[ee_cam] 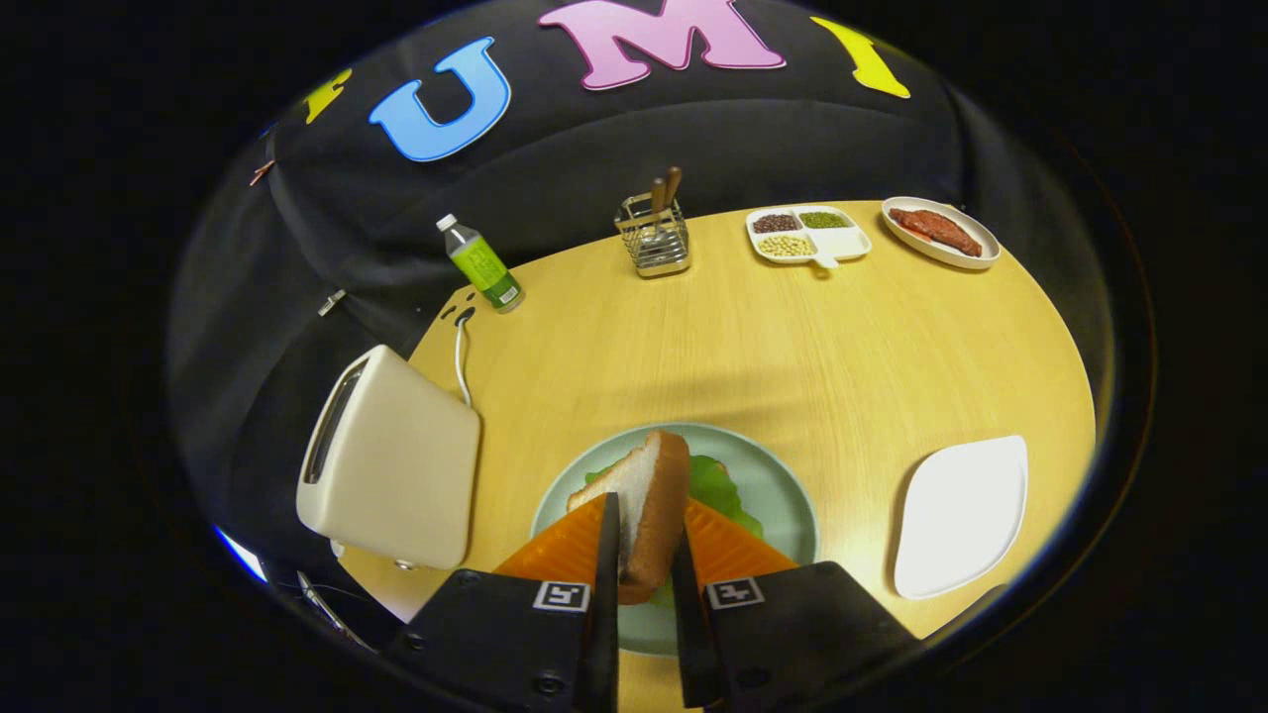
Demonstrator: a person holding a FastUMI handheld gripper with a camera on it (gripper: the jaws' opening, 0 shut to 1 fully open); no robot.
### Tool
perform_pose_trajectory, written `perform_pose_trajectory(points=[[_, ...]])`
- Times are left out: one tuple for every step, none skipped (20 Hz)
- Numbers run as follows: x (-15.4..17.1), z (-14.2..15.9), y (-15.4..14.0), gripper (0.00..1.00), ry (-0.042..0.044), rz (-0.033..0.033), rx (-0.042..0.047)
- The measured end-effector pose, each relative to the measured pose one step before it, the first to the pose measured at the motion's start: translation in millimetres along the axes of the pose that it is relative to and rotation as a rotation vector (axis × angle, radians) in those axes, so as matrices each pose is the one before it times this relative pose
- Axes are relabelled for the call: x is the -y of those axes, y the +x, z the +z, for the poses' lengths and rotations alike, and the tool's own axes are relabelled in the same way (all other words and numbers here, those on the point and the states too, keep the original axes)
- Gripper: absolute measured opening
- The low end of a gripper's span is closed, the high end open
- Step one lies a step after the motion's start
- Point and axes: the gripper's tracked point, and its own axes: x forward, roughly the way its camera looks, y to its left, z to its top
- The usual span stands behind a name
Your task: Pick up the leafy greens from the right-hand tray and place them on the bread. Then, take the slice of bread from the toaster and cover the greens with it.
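- Your gripper (649, 555) is closed on the slice of bread (644, 510); both fingers (606, 564) press its flat faces, and it stands on edge between them, crust toward 1 o'clock.
- The slice hangs over the pale green plate (783, 495), which sits just ahead of your fingers at 12 o'clock.
- The leafy greens (718, 487) lie on that plate, showing just past the held slice toward 1 o'clock. You cannot tell from here whether the slice touches them.
- Any bottom slice under the greens is hidden by your fingers and the held bread.
- The toaster (391, 470) stands at 10 o'clock, just beside the plate, its slot facing away from the plate; its white cord (460, 361) runs up toward the table's far edge.
- The white tray (961, 515) lies at 2 o'clock, apart from the plate, with nothing on it.
- Far across the wooden table (753, 337): a green bottle (481, 264) at 11 o'clock, a wire holder (654, 238) with wooden-handled utensils at 12, then a divided dish (807, 236) of beans and a small oval plate (941, 233) with reddish food at 1 o'clock.
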Motion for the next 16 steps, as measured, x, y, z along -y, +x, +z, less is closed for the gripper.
perform_pose_trajectory(points=[[6.76,-2.31,1.36,0.33,0.00792,-0.01026,-0.00314],[4.08,-2.93,1.16,0.37,0.01025,-0.00041,-0.00470],[4.13,-1.77,0.15,0.42,0.00238,-0.00629,-0.00301],[7.13,-2.99,0.64,0.48,-0.01581,-0.01452,-0.00270],[6.03,-2.97,0.78,0.54,-0.02752,-0.01098,-0.00889],[5.52,-2.86,0.52,0.62,-0.02465,-0.01448,-0.00393],[3.73,-0.01,-1.12,0.65,-0.01768,-0.00486,0.00352],[0.47,2.11,-1.26,0.75,-0.00680,0.00391,0.00899],[0.46,2.87,-2.23,0.81,-0.00130,0.00333,0.01032],[0.07,2.32,-3.13,0.87,-0.00067,0.00258,0.00615],[0.93,2.51,-3.23,0.93,-0.00215,-0.00025,0.00410],[0.65,5.22,-6.38,0.97,-0.00163,-0.00007,0.01127],[2.12,6.38,-5.84,1.00,-0.00421,-0.00616,0.01675],[0.74,9.89,-7.45,0.99,-0.00343,-0.00497,0.02570],[1.64,11.33,-6.65,0.99,-0.00538,-0.00597,0.02980],[2.76,13.84,-8.35,0.99,-0.01047,-0.01019,0.02920]])
